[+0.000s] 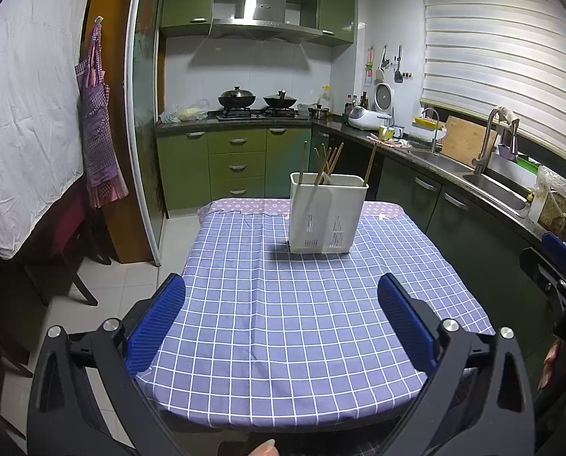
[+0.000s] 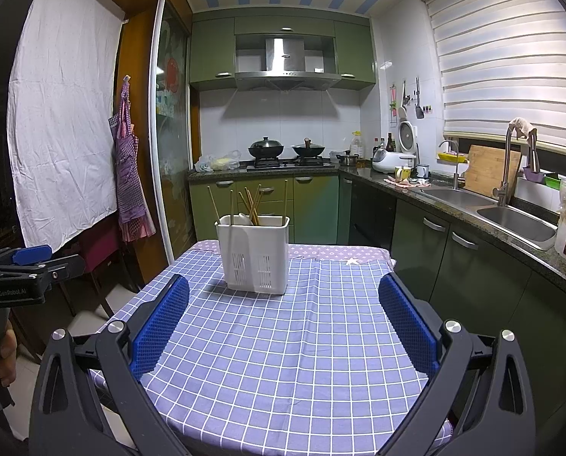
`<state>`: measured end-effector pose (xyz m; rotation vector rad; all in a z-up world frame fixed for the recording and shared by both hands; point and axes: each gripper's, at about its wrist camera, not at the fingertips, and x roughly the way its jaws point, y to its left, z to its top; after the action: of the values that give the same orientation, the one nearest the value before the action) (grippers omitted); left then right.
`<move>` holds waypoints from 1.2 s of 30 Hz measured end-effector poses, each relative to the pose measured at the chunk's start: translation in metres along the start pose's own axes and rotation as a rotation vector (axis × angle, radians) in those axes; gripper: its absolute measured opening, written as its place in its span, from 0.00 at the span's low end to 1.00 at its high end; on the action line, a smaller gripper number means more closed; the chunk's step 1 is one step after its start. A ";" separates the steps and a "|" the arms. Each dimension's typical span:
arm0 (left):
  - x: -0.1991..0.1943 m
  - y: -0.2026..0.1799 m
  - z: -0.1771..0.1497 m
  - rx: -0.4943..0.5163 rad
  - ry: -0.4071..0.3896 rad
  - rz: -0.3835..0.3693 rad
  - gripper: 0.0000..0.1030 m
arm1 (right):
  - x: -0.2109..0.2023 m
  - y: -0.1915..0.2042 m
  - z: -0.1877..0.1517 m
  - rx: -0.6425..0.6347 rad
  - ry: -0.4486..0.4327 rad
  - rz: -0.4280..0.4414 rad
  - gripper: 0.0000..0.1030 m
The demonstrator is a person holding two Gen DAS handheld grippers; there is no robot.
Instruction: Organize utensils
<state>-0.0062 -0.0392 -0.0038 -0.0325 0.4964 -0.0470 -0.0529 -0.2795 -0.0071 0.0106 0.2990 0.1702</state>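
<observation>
Centre of frame, on checked bench point(image 1: 302, 326): white caddy point(image 1: 326, 214) w/ upright chopsticks point(image 1: 330, 161). Left tongs point(image 1: 281, 319) & right tongs point(image 2: 283, 319) wide open, empty. Sticks likely light, stiff, slippery; pinch near tops.

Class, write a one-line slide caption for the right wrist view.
Open right gripper faces a white utensil holder of chopsticks on a checked tablecloth.

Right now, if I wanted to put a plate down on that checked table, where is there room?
Most of the checked tablecloth is bare: the wide stretch between the white utensil holder and the near edge, and strips on both sides of the holder. Only the far end is taken, by the holder with its chopsticks. Both tongs, left and right, hover open.
</observation>
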 end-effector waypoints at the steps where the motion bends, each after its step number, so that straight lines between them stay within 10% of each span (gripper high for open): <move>1: 0.000 0.000 0.000 -0.001 0.000 -0.001 0.94 | 0.000 0.000 0.000 0.000 0.000 0.000 0.96; 36: 0.018 0.002 0.000 -0.032 0.057 -0.073 0.94 | 0.018 -0.010 -0.008 -0.009 0.045 0.014 0.96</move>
<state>0.0092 -0.0386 -0.0123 -0.0813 0.5527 -0.1118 -0.0369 -0.2862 -0.0207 -0.0005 0.3429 0.1854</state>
